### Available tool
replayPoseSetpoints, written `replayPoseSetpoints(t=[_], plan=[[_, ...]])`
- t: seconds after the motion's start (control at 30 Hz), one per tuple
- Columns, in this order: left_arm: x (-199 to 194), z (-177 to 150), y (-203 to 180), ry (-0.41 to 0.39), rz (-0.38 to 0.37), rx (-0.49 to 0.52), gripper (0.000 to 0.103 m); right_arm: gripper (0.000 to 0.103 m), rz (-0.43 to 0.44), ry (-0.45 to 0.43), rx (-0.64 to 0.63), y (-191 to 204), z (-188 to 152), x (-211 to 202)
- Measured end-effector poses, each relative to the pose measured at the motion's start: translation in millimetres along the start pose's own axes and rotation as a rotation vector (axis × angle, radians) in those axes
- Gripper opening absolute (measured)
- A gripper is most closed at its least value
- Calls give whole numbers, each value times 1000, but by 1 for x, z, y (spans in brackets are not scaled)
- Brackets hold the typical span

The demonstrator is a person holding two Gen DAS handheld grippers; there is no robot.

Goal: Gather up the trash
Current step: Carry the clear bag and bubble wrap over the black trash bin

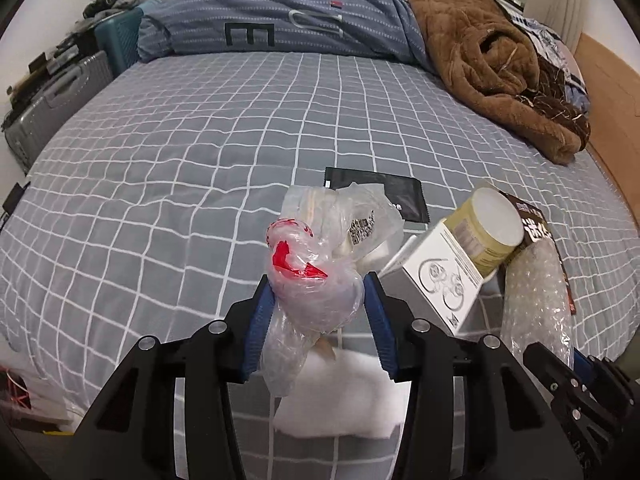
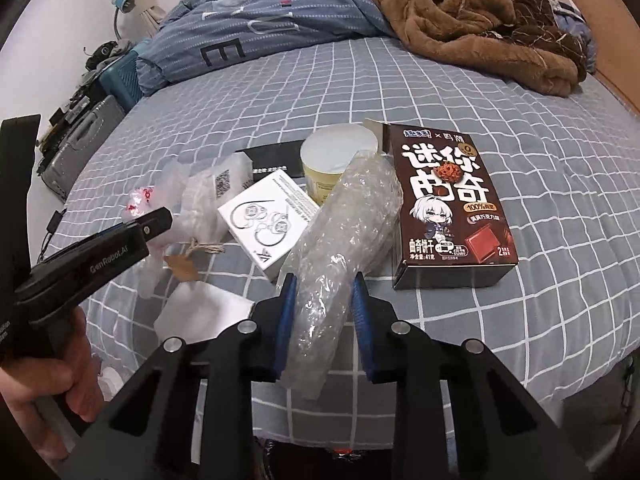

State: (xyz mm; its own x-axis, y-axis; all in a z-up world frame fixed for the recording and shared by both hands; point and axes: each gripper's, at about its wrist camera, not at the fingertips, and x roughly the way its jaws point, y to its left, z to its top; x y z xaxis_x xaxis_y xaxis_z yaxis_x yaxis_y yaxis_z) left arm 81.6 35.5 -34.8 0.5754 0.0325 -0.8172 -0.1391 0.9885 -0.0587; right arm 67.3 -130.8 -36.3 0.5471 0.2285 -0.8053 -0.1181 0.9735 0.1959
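Plastic, a crumpled clear bag with red print [image 1: 310,276], sits clamped in the left hand-held gripper [image 1: 318,292] at lower centre, above the bed [image 1: 160,140]. In the right wrist view, the right hand-held gripper [image 2: 324,292] grips a bubble-wrap roll [image 2: 340,240], long axis running up-frame; its near end hides between the jaws.

The clear plastic bag [image 1: 316,280] looks thin, crinkled and glossy, with red print. The bubble wrap roll [image 2: 340,240] is translucent, bumpy plastic that catches the light. The brown snack box [image 2: 452,200] is printed cardboard with a slight sheen; the white box [image 2: 268,220] is smooth matt card. The bed sheet [image 1: 180,160] is soft matt cloth, the brown blanket [image 1: 492,72] thick and fleecy.
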Motion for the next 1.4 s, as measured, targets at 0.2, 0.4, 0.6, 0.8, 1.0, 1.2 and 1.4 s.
replayPoseSetpoints(t=[0.2,0.4,0.6,0.8,1.0,1.2,1.4], plan=[[-19,-8,3,-8,11,-9,45,26,39,-29,-32,6,-4,-20],[-42,-17,5,-22,18,-19,45,26,48,-50,-61,10,-7,-43],[-64,-28,3,-20,17,-18,45,26,61,-70,-68,13,-15,-65],[-94,-45,-2,-41,1,-17,45,26,60,-86,-68,13,-30,-89],[-124,-60,-3,-61,-33,-29,45,26,57,-101,-68,12,-44,-110],[-145,-78,1,-71,-54,-37,45,26,63,-104,-74,13,-60,-125],[-154,-108,6,-58,-65,-47,45,26,73,-97,-100,19,-87,-133]])
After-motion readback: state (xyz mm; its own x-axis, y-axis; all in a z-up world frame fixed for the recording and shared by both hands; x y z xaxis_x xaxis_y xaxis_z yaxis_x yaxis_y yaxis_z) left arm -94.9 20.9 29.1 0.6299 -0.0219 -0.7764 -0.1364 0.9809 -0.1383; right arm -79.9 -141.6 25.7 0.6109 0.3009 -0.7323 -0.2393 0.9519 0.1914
